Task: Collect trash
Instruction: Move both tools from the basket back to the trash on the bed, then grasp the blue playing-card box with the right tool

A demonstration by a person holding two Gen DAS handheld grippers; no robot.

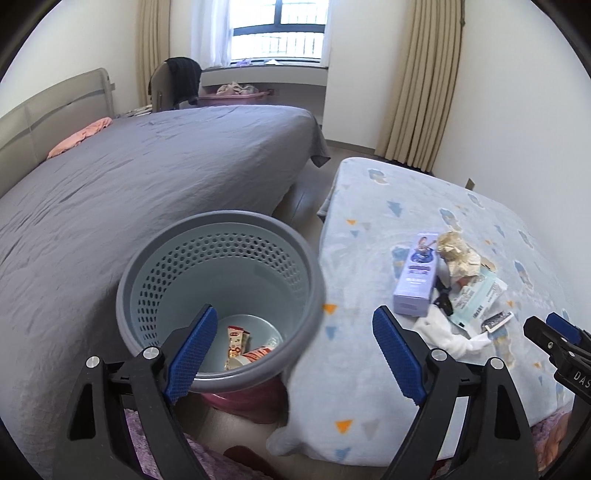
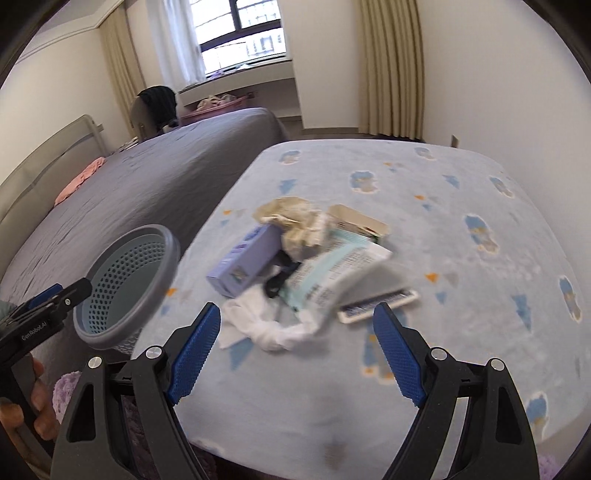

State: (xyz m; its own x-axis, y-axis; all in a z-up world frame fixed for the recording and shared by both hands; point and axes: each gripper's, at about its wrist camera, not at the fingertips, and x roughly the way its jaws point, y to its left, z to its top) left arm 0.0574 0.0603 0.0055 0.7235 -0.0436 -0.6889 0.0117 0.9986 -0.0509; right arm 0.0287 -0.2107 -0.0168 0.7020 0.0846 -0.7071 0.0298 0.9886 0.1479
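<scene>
Bedroom interior, seen from both wrist cameras: a grey-sheeted bed (image 1: pixel 147 177) fills the left of each frame, a window (image 1: pixel 280 29) with beige curtains (image 1: pixel 424 81) sits at the top, and a low surface under a pale blue patterned blanket (image 2: pixel 443 229) occupies the right.

Grey perforated waste bin (image 1: pixel 221 295), lower centre of the left wrist view and lower left of the right wrist view, stands between the bed and the blanket edge. Inside, at its bottom, lie a red-and-cream snack wrapper (image 1: pixel 236 343) and a paper cup (image 1: pixel 251 358).

Trash remaining on the blanket forms one touching pile at the centre of the right wrist view: a lilac box (image 2: pixel 243 258), crumpled tan paper (image 2: pixel 295 221) above it, a printed pale green packet (image 2: pixel 340 273), white tissue (image 2: pixel 269 325) at the pile's lower edge, a small dark item (image 2: pixel 277 280) of unclear kind, and a flat dark-and-white strip (image 2: pixel 380 306) to the lower right.

Left gripper (image 1: pixel 293 350): jaws spread wide, nothing between them, framing the bin's near rim.

Right gripper (image 2: pixel 299 350): jaws likewise wide apart and empty, with the tissue just beyond the left finger.

A person's hand (image 2: pixel 37 410) grips the left tool's handle at the lower left edge of the right wrist view.
</scene>
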